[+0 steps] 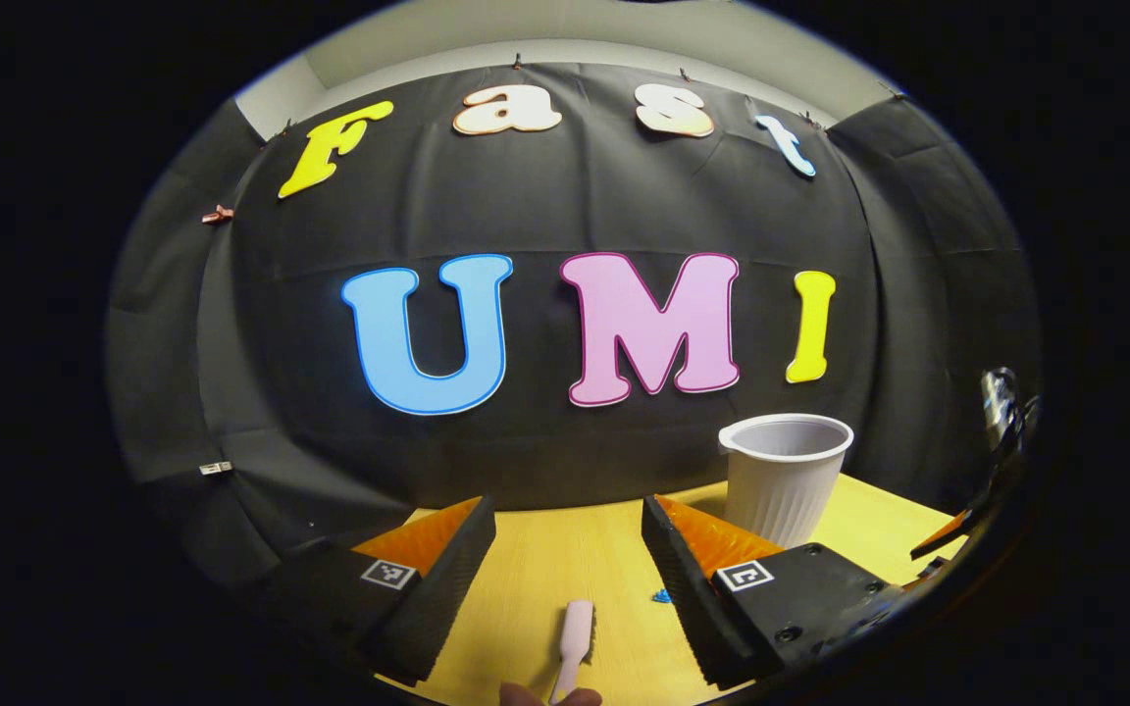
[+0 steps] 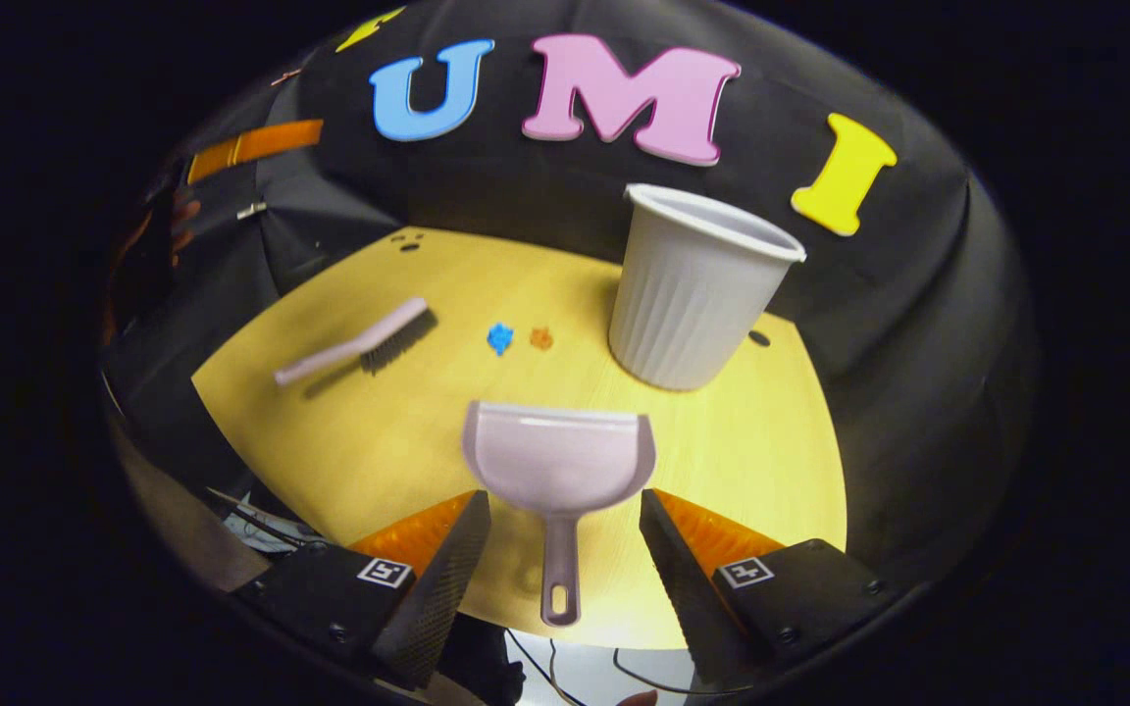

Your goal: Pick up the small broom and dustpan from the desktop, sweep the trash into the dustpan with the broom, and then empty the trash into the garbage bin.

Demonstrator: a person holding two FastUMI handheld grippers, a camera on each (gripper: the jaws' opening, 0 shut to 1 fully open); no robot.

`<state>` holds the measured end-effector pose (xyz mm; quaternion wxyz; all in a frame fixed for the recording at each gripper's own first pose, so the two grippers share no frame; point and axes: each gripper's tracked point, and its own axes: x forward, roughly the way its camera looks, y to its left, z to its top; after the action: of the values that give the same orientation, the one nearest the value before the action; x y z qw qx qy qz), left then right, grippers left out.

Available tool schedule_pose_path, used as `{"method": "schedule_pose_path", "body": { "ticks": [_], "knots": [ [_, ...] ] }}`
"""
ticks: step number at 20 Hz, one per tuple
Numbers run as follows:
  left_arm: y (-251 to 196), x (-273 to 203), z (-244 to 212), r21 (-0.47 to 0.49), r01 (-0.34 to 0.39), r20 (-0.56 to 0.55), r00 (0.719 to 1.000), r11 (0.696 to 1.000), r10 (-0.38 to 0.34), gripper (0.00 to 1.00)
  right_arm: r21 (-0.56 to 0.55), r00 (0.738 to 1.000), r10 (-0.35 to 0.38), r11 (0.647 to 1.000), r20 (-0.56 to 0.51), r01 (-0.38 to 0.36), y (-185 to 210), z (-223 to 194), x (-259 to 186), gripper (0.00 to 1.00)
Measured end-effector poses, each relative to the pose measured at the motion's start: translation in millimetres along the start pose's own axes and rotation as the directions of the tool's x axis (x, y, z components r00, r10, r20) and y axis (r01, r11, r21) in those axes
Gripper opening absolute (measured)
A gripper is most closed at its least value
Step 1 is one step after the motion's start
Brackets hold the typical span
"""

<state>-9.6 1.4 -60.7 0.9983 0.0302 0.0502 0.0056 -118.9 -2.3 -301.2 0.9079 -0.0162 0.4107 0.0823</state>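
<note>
The left claw (image 1: 568,549) is open, its two dark fingers spread wide above the yellow counter (image 1: 545,569) and touching nothing; between them, near the counter's near edge, lies the pale brush (image 1: 575,637), its handle running toward the camera; a small blue scrap (image 1: 661,595) sits just beside the inner side of the right-hand finger. Past that finger stands the white ribbed bin (image 1: 783,476), upright, toward the counter's far edge; at the very bottom of the left gripper view a rounded shape touches the brush handle, perhaps a fingertip, though the view there is too cramped to be sure.

The right claw (image 2: 565,549) is open as well, holding nothing; the dustpan (image 2: 558,461) lies flat on the counter (image 2: 771,451) between its fingers, scoop toward the middle of the counter and handle (image 2: 561,579) pointing at the near edge, clear of both fingers. Beyond the scoop, near the counter's middle, a blue scrap (image 2: 499,338) and an orange scrap (image 2: 540,338) lie just beside each other; the brush (image 2: 359,343) rests toward the left edge, bristles (image 2: 398,341) facing the scraps; the bin (image 2: 693,289) stands upright toward the far right corner, near the scraps but apart from them.
</note>
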Motion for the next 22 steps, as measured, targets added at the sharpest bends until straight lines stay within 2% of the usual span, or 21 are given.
{"method": "schedule_pose_path", "body": {
  "ticks": [3,6,8,13,17,19,20,22],
  "knots": [
    [5,-4,-4,-0.006,-0.010,-0.013,1.000,1.000,0.009,0.96,0.014,0.991,-0.014,1.000,-0.132,0.016,-4,-44,38,0.96],
    [11,-7,-13,0.002,-0.025,-0.030,0.999,1.000,0.025,0.96,0.072,0.970,0.002,0.997,-0.242,0.016,3,-70,68,0.94],
    [15,-7,-14,0.007,-0.032,-0.040,0.999,0.999,0.032,0.95,0.090,0.963,0.003,0.996,-0.271,0.023,3,-73,79,0.88],
    [22,-9,-26,0.018,-0.045,-0.067,0.997,0.999,0.046,0.96,0.084,0.943,0.011,0.996,-0.334,0.018,3,-75,104,0.86],
    [24,-4,-33,0.022,-0.051,-0.079,0.996,0.998,0.053,0.94,0.152,0.925,0.057,0.988,-0.376,0.000,12,-77,109,0.62],
    [25,0,-42,0.017,-0.056,-0.100,0.993,0.998,0.057,0.94,0.160,0.919,0.071,0.987,-0.388,-0.009,16,-75,110,0.36],
    [25,3,-48,0.015,-0.055,-0.115,0.992,0.998,0.057,0.94,0.153,0.924,0.077,0.988,-0.375,-0.020,16,-72,111,0.39],
    [24,10,-61,0.013,-0.057,-0.144,0.988,0.998,0.058,0.94,0.160,0.930,0.083,0.987,-0.358,-0.027,17,-70,115,0.39]
  ]
}}
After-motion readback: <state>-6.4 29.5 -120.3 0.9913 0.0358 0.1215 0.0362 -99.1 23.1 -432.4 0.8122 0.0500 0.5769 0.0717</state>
